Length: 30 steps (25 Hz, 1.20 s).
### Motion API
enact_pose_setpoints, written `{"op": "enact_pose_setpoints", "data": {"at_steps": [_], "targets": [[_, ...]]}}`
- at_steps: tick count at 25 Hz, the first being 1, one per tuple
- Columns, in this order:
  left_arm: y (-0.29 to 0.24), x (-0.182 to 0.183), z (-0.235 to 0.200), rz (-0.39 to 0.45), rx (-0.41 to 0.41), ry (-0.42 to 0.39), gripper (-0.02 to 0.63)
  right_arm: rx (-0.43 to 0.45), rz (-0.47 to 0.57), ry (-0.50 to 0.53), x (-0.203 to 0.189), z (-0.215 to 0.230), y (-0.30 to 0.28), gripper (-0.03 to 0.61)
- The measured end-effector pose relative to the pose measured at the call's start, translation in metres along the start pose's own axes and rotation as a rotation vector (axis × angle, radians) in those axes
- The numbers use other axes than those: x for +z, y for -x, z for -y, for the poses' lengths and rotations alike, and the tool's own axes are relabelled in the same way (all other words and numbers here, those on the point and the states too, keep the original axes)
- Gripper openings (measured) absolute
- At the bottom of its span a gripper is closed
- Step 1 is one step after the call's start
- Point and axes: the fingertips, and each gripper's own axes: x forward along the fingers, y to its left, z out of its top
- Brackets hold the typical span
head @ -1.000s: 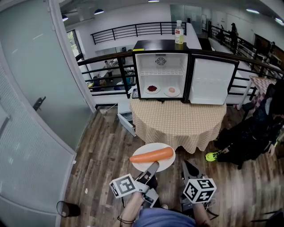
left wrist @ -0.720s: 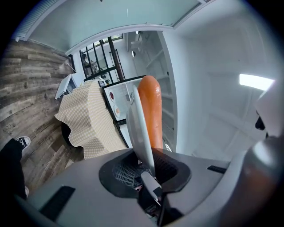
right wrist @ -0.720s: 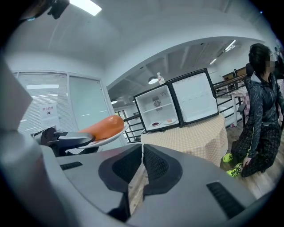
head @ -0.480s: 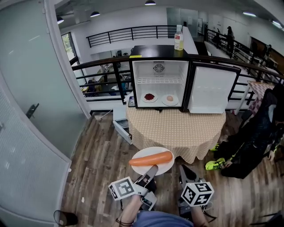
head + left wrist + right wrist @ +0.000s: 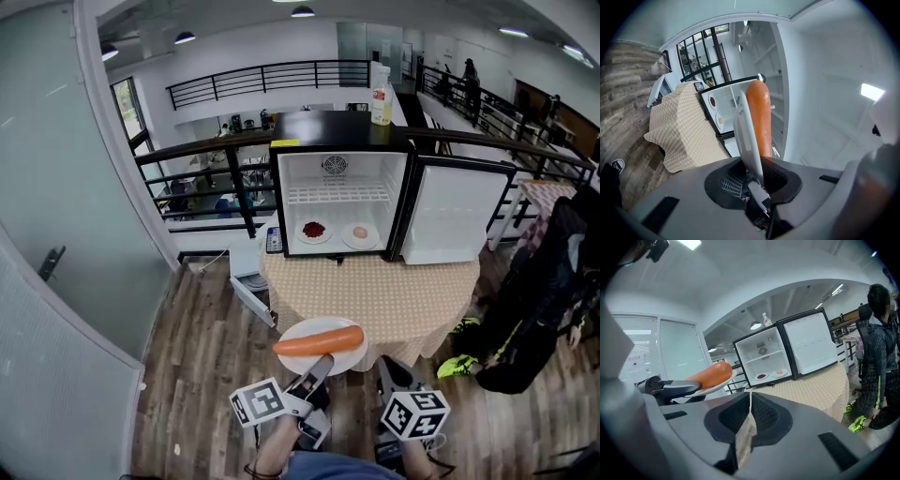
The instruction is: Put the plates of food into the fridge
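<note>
We hold a gripper in each hand, both low in the head view, above a wood floor (image 5: pixel 206 337). The left gripper (image 5: pixel 321 360) has its jaws clamped on the near rim of a white plate (image 5: pixel 349 354), which is held level in the air on the near side of the counter (image 5: pixel 375 291). A whole carrot (image 5: pixel 319 340) lies across the plate.

The right gripper (image 5: pixel 389 364) is just beside the left one. Its jaws are closed together with nothing between them.

The counter wears a checked cloth and carries a small fridge (image 5: pixel 339 208), whose door (image 5: pixel 457 214) is swung open to the right. On the fridge's bottom level, two small plates sit side by side. The left one (image 5: pixel 304 232) holds dark red food and the right one (image 5: pixel 349 236) holds a pale round piece. A bottle (image 5: pixel 381 82) stands upright on top of the fridge.

A person (image 5: pixel 534 309) in dark clothes is at the right, near the counter.
</note>
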Motion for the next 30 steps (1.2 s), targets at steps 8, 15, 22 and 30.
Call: {"op": "enact_pose_setpoints", "data": {"at_steps": [8, 15, 22, 30], "targets": [[-0.020, 0.057, -0.015, -0.044, -0.044, 0.021, 0.089, -0.041, 0.012, -0.018, 0.015, -0.015, -0.058, 0.026], [-0.036, 0.105, -0.032, -0.070, -0.085, 0.055, 0.089, -0.060, 0.011, -0.023, 0.021, -0.032, -0.113, 0.026], [-0.049, 0.135, -0.050, -0.119, -0.092, 0.055, 0.089, -0.109, 0.017, -0.046, 0.025, -0.034, -0.148, 0.026], [-0.068, 0.149, -0.067, -0.153, -0.092, 0.085, 0.089, -0.155, -0.004, -0.057, 0.020, -0.027, -0.163, 0.026]]}}
